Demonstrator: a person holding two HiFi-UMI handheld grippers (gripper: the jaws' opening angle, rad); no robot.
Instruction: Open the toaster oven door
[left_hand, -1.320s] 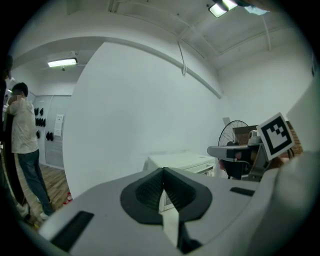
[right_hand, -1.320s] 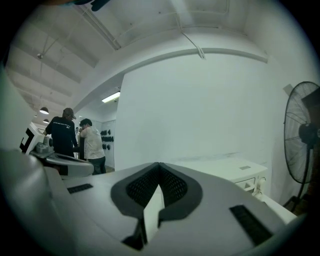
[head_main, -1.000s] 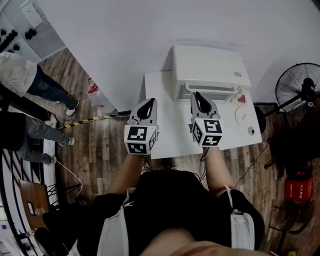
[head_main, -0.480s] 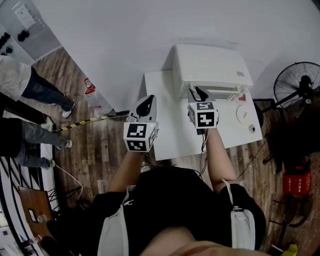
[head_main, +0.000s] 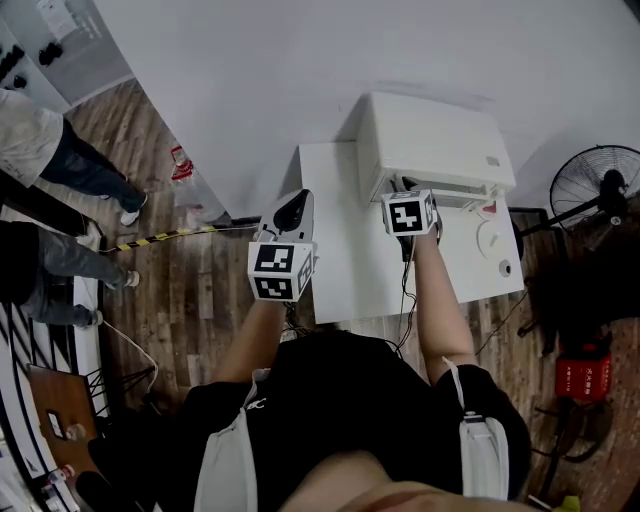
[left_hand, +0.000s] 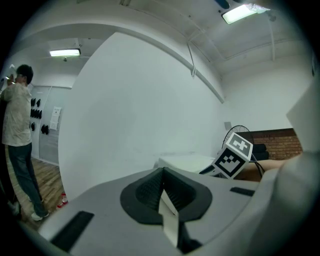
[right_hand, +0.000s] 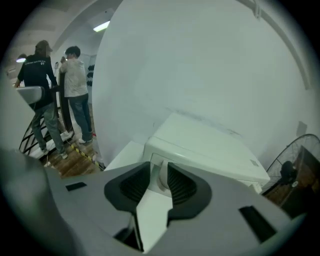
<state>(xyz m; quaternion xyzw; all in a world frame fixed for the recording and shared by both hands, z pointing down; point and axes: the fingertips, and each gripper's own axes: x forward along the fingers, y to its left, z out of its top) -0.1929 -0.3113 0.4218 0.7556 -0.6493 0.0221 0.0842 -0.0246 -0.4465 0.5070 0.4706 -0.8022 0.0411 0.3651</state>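
Observation:
A white toaster oven (head_main: 435, 140) stands at the back of a white table (head_main: 345, 250). My right gripper (head_main: 405, 190) is at the top of the oven's front, with its marker cube facing up. In the right gripper view the oven (right_hand: 210, 145) fills the middle and its white door handle (right_hand: 159, 172) sits between the two dark pads. The right gripper's (right_hand: 159, 182) jaws are closing, with a little gap still showing at the handle. My left gripper (head_main: 292, 207) hovers over the table's left edge, shut on nothing (left_hand: 162, 175).
Small round white things (head_main: 490, 238) and a red one (head_main: 487, 208) lie on the table to the oven's right. A black standing fan (head_main: 600, 185) is at the far right. People (head_main: 40, 150) stand on the wooden floor at the left. A white wall runs behind the oven.
My right gripper has moved forward from above the table to the oven's front, and its jaws now stand round the door handle. The left gripper has stayed in place.

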